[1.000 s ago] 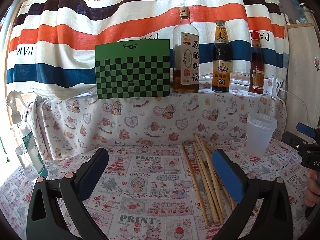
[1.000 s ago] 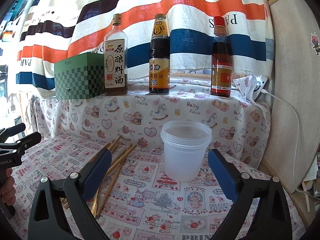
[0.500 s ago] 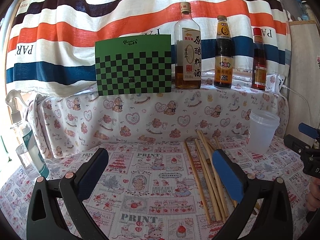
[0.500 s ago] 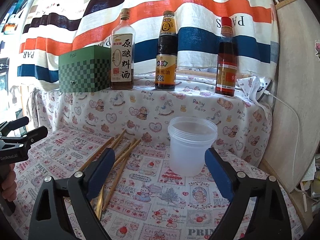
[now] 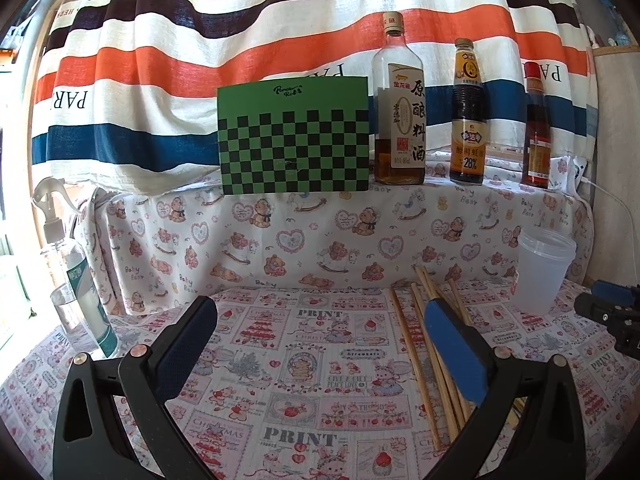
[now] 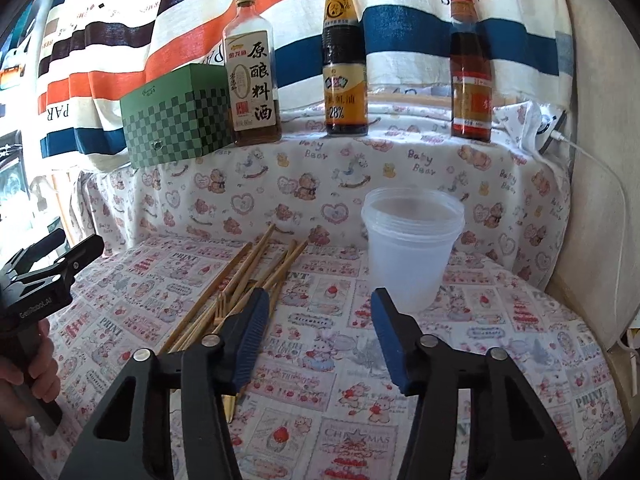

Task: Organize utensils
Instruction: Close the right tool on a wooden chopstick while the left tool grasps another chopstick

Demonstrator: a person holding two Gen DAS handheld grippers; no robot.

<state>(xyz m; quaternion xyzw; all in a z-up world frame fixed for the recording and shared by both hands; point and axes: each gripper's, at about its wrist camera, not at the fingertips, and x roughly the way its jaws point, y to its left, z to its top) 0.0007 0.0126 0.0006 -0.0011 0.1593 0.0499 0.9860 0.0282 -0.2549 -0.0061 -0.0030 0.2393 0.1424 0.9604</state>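
The chopsticks (image 6: 240, 284) are lying loose just left of the cup (image 6: 412, 252). The right gripper (image 6: 316, 332) has just been closing on nothing; the left gripper (image 5: 320, 344) is hanging released. A hasty pinch risks scattering them.

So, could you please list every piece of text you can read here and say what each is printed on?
"原酿料酒": clear bottle label.
"28%": dark bottle label.
"PARIS", mirrored, and "HERMES": striped curtain.
"PRINT", "CHRISTMAS", "Strawberry": tablecloth.
"Baby Bear": shelf cloth.
"GeniRobot.AI", roughly: left gripper body.
Green checkered box logo, red-capped bottle and spray bottle labels: too small or blurred.
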